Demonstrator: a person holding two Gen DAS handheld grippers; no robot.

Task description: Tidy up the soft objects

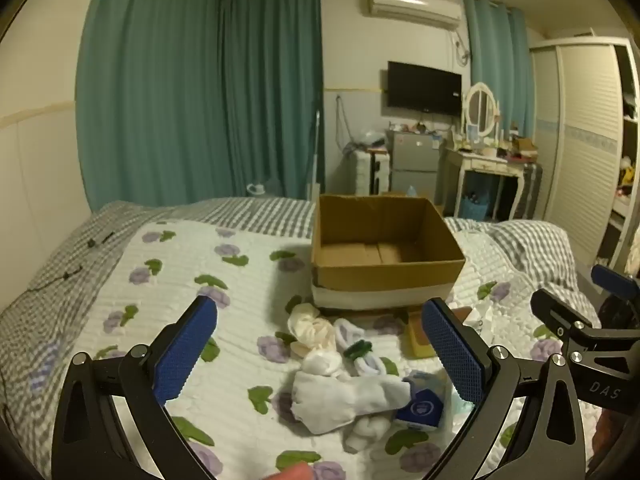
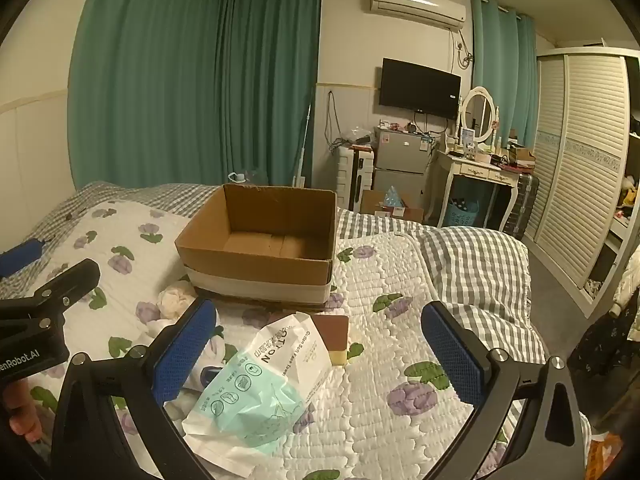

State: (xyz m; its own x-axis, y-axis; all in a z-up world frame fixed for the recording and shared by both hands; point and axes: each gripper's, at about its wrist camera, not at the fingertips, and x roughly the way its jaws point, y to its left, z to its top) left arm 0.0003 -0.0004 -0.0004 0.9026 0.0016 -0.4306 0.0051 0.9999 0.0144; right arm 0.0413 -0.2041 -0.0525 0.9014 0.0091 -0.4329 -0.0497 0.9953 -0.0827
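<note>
An open, empty cardboard box (image 1: 384,248) (image 2: 264,244) stands on the bed. In front of it lies a heap of soft things: a grey-white sock (image 1: 344,398), a cream cloth bundle (image 1: 314,330) (image 2: 176,298), white socks with a green band (image 1: 360,350), a blue tissue pack (image 1: 422,406). A white-and-mint cotton towel pack (image 2: 264,384) and a brown-topped yellow sponge (image 2: 336,336) (image 1: 420,338) lie nearby. My left gripper (image 1: 320,354) is open above the heap. My right gripper (image 2: 320,354) is open above the towel pack.
The bed has a white floral quilt (image 2: 400,360) and a grey checked sheet (image 2: 476,264). Teal curtains (image 1: 200,92), a small fridge (image 2: 400,160), a dressing table (image 2: 476,172) and a white wardrobe (image 2: 580,160) stand beyond the bed.
</note>
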